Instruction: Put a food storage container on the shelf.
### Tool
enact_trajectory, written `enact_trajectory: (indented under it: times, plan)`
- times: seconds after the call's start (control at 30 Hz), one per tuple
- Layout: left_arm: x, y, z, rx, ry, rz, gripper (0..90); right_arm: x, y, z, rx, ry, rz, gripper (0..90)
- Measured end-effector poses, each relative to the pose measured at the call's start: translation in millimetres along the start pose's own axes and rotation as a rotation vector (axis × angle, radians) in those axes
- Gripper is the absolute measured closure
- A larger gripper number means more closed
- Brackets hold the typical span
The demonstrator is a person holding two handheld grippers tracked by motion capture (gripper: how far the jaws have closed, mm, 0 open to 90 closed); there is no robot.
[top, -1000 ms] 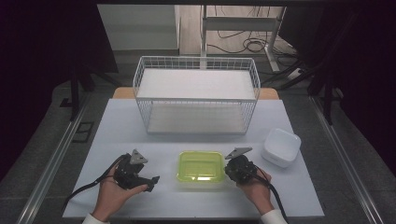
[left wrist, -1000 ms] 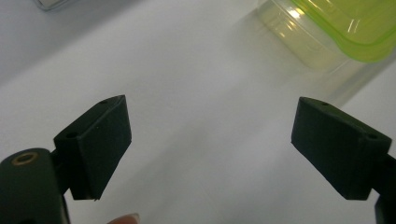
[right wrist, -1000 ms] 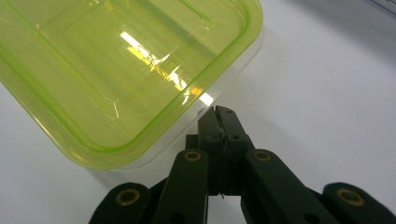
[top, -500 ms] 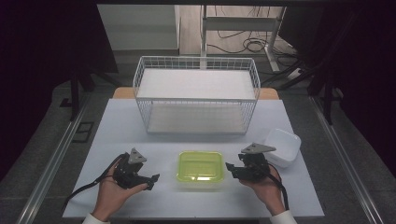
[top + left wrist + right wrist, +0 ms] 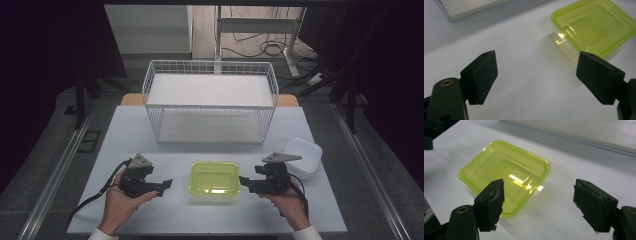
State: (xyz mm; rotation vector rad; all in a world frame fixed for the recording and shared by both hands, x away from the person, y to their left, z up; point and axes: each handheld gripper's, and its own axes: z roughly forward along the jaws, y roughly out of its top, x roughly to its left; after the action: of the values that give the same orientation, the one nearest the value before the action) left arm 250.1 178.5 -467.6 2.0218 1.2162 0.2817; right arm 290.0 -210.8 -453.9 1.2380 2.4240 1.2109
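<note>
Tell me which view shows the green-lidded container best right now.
The right gripper view: the green-lidded container sits whole and close, lid on, just beyond its open tongs. The left gripper view cuts it off at the top right corner. The high view shows it whole but small, between both hands.

A translucent yellow-green container [image 5: 214, 177] sits on the plain white tabletop [image 5: 150, 210]. The wire basket [image 5: 210, 100] and small tub [image 5: 302, 156] are white; each gripper's fingers [image 5: 480, 75] are black.
</note>
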Motion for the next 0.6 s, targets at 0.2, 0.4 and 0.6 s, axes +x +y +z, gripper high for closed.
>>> enact_trajectory:
  times: [0.2,0.4,0.6]
  plan:
    - [-10.3,10.3,4.9,-0.019,-0.013,0.028,22.6,-3.5,-1.3,4.3,0.013,0.011,0.042,25.8]
    - [-12.2,18.1,17.1,0.007,-0.064,-0.008,22.5,-5.7,-1.9,10.2,0.022,0.024,0.063,28.3]
    - [-7.7,23.6,31.1,0.034,-0.124,-0.093,22.6,-6.7,0.1,20.9,0.040,0.039,0.085,30.8]
